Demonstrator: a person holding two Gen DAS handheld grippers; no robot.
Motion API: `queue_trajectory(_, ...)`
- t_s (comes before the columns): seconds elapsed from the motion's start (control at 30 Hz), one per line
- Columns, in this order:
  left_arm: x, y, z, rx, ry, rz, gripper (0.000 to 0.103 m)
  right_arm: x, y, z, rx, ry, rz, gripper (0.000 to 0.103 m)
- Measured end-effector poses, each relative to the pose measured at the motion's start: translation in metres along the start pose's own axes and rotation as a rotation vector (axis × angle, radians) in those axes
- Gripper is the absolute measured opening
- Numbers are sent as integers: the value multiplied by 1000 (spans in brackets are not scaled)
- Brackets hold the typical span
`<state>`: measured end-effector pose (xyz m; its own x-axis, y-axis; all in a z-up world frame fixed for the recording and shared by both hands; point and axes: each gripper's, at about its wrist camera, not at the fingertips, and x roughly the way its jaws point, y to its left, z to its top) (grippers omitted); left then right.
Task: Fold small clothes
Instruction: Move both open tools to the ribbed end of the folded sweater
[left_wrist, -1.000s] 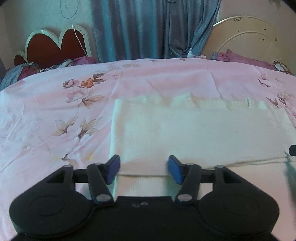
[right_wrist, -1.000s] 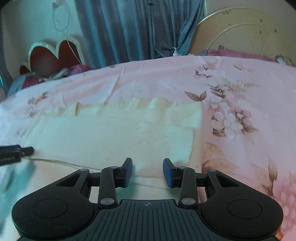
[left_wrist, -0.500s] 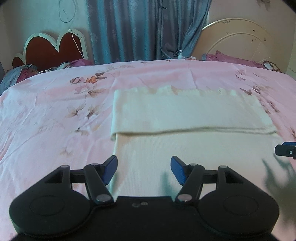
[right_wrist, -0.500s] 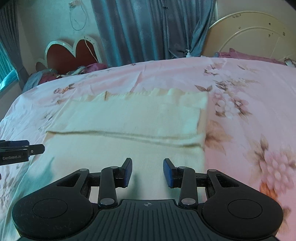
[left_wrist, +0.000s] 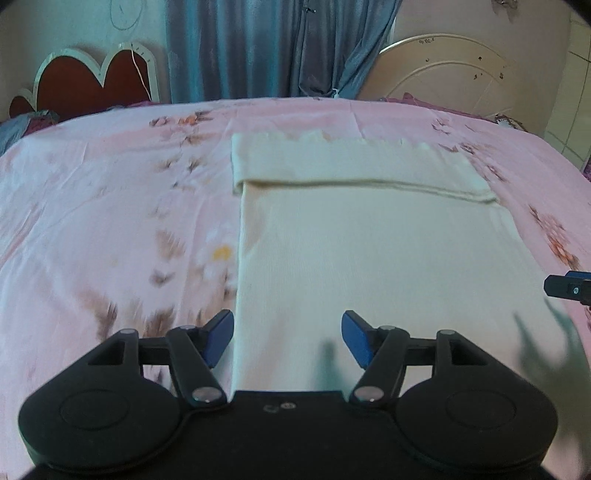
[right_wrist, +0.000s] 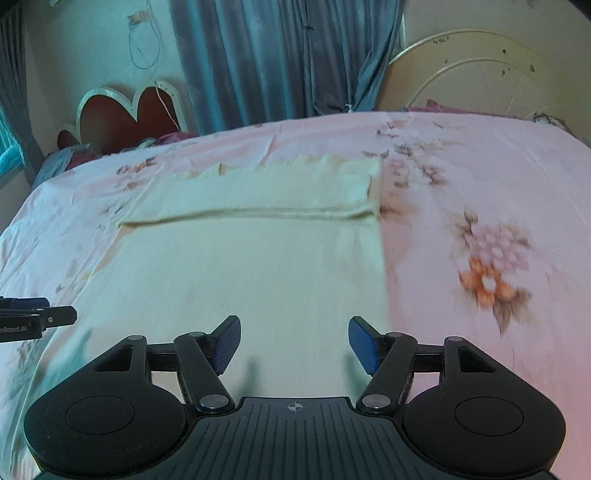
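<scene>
I had the cream garment (left_wrist: 369, 266) lying flat on the pink flowered bed (left_wrist: 110, 221), with its far end already turned over onto itself: a doubled band ran across the far side, its edge showing as a straight ridge from side to side. So I judged the first fold done and reasonably square, though the far hem looked a little ragged and uneven.

The near stretch of the cloth was one flat layer, and that was the work left, as I read it: at least one more fold lengthwise or across to bring it down to a small packet.

My left gripper (left_wrist: 288, 338) hung over the near left edge of the garment with its jaws spread and nothing between them. My right gripper (right_wrist: 295, 343) sat over the near right part, its jaws opening, likewise empty, the cloth only lying beneath. Neither gripper was touching the fabric as far as I could tell.
</scene>
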<state>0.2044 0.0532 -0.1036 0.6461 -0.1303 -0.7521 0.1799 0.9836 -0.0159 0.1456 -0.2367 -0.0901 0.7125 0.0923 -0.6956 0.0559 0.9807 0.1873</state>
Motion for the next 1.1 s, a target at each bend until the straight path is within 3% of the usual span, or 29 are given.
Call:
queue_trajectory(0.53, -42, 24, -70, -39, 81, -46, 57, -59, 13, -66, 23, 8, -69, 64)
queue_trajectory(1.1, -58, 26, -105, -86, 137, -115, 53, -86, -15, -107, 91, 59, -159, 64)
